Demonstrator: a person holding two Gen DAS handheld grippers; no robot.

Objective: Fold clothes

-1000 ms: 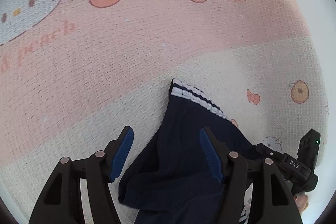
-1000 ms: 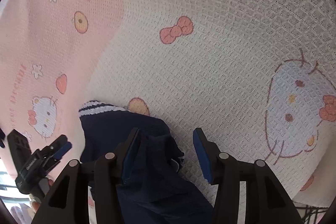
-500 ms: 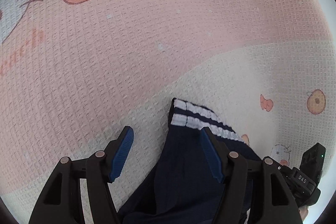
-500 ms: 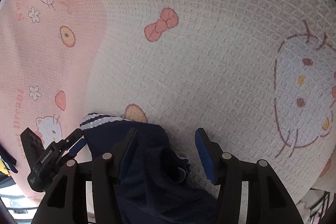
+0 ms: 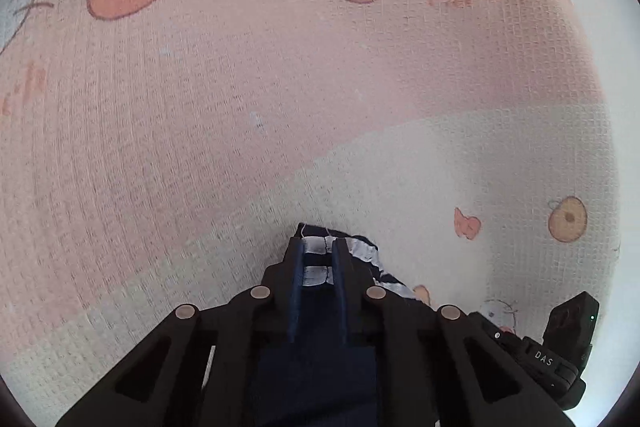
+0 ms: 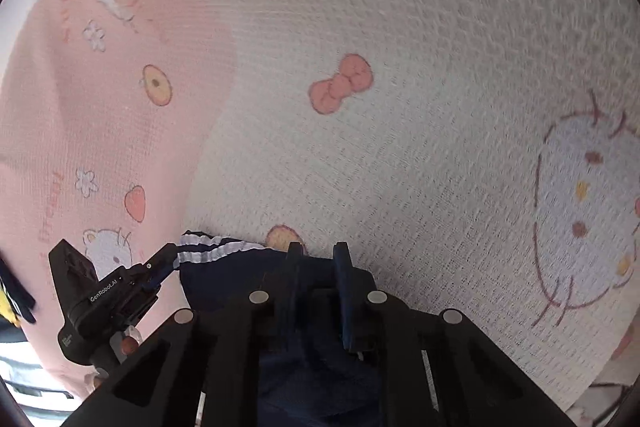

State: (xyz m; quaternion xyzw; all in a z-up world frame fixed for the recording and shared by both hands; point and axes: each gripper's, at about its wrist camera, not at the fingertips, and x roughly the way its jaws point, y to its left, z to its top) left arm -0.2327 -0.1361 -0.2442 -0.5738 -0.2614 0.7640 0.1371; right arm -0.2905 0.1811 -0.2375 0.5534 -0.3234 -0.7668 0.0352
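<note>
Both claws' jaws have just been closing, each with cloth between them. Left gripper [image 5: 318, 247]: a second ago its blue pads stood wide apart over the navy garment [image 5: 320, 367]; now they're nearly together, pinching the white-striped hem [image 5: 316, 247] at the garment's far corner. Right gripper [image 6: 318, 253]: same change, from wide to a narrow gap, now clamped on a fold of the navy fabric at the other end of that hem. Both cameras sit closer to the bedding than before, so the garment fills less of each view.

Left wrist view only: the hem stripes seen straight between the pads, and the right gripper's body [image 5: 560, 347] low at right. Right wrist view only: the striped hem [image 6: 216, 251] running leftward from its own fingers to the left gripper [image 6: 160, 263], whose tip is on the hem's end; a bit of the person's hand [image 6: 128, 343] under that tool; and a striped edge at bottom left, unclear.

The garment lies on a pink and white waffle-weave blanket [image 5: 280, 87] printed with cartoon cats, peaches and bows, on the white part near the pink border.
</note>
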